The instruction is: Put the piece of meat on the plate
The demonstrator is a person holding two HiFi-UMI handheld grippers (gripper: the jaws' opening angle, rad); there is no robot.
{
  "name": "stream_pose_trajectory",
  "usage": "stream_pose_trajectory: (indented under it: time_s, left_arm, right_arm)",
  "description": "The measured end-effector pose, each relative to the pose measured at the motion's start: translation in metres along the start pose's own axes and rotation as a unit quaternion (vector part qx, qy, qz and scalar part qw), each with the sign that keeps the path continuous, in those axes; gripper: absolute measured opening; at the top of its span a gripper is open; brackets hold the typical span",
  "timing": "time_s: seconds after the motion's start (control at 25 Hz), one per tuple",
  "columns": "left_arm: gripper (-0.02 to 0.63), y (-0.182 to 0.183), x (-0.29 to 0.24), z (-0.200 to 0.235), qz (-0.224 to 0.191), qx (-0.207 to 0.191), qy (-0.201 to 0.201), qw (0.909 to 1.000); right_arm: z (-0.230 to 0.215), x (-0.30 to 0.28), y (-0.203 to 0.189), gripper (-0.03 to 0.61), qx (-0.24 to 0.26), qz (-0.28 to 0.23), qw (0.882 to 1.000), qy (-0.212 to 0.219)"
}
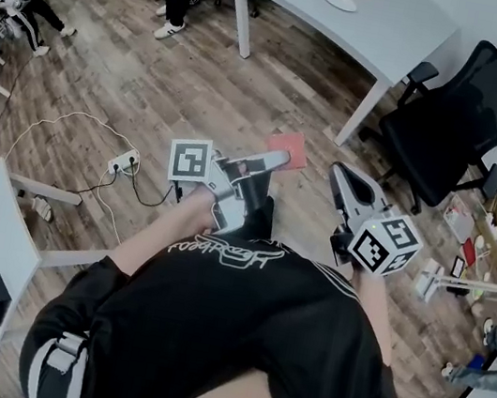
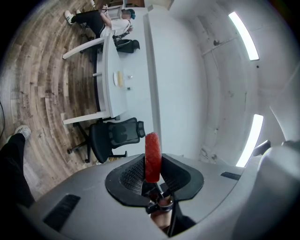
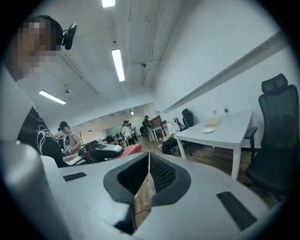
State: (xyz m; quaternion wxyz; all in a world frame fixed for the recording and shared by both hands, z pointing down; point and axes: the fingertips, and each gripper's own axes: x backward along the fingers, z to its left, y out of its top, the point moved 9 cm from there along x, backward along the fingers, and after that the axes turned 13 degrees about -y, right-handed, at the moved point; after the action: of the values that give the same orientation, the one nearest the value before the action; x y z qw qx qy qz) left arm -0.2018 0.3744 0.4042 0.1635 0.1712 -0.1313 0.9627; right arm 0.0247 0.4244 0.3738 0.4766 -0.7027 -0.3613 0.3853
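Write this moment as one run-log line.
left gripper: shut on piece of meat | right gripper: jaws shut, empty | plate: on white table

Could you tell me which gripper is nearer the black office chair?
Right. In the head view the right gripper is just left of the black office chair; the left gripper, gripping the meat, is farther left.

Apparently an office: white desk (image 1: 392, 33), black swivel chair (image 1: 463, 117).

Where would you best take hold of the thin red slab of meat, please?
Pinch the thin red slab of meat across its two broad flat faces near one end, coming in along its narrow edge. The left tool holds it exactly so, its other end sticking out free.
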Motion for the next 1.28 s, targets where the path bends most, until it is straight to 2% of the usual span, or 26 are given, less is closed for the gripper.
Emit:
stream_pose_trajectory:
  time_s: [0.36,0.76,1.0,1.28]
  left_arm:
    - [0.095,0.071,-0.025,0.037,-0.005,0.012,0.01,0.9999]
    - [0.095,0.199,-0.075,0.082,0.005,0.026,0.028,0.9993]
    - [0.095,0.272,-0.102,0.109,0.008,0.035,0.024,0.9991]
    - [0.094,0.336,-0.124,0.133,0.019,0.041,0.011,0.9989]
  right_arm:
    - [-0.044,-0.072,0.016,0.015,-0.005,0.011,1.0,-0.003]
    - [-0.106,-0.19,0.059,0.015,-0.025,0.028,0.999,-0.013]
    - [-0.14,-0.26,0.083,0.015,-0.026,0.04,0.999,-0.022]
    - [-0.165,-0.317,0.107,0.015,-0.015,0.043,0.998,-0.032]
